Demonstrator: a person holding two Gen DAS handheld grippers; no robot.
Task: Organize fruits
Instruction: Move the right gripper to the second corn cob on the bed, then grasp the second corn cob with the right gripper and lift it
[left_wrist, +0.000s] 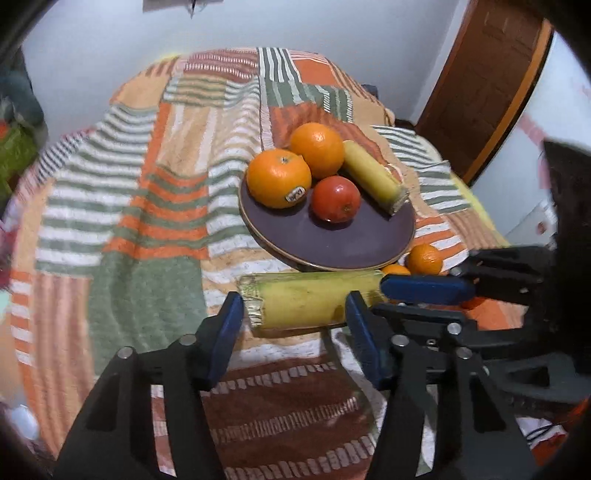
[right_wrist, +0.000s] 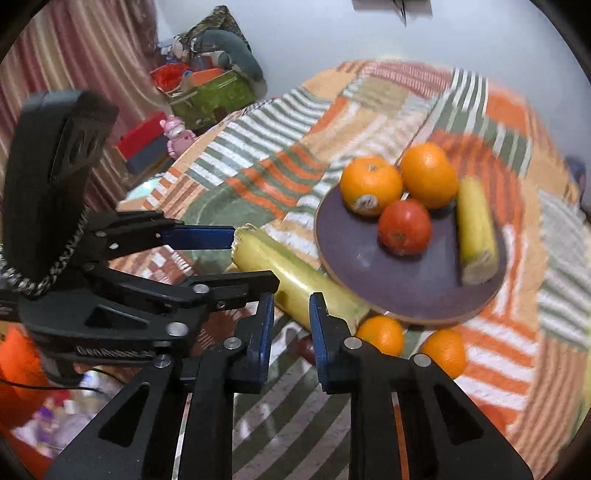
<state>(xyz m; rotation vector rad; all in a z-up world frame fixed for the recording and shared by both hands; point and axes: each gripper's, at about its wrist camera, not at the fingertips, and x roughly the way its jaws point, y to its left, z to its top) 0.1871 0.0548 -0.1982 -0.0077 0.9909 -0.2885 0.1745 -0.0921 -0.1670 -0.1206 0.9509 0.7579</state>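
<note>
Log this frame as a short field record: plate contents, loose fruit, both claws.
surface: striped blanket
plate: two oranges, red fruit, yellow cylinder
off plate: second yellow cylinder, two small oranges
left claw: open, straddling the second yellow cylinder
right claw: shut, tips near that cylinder
</note>
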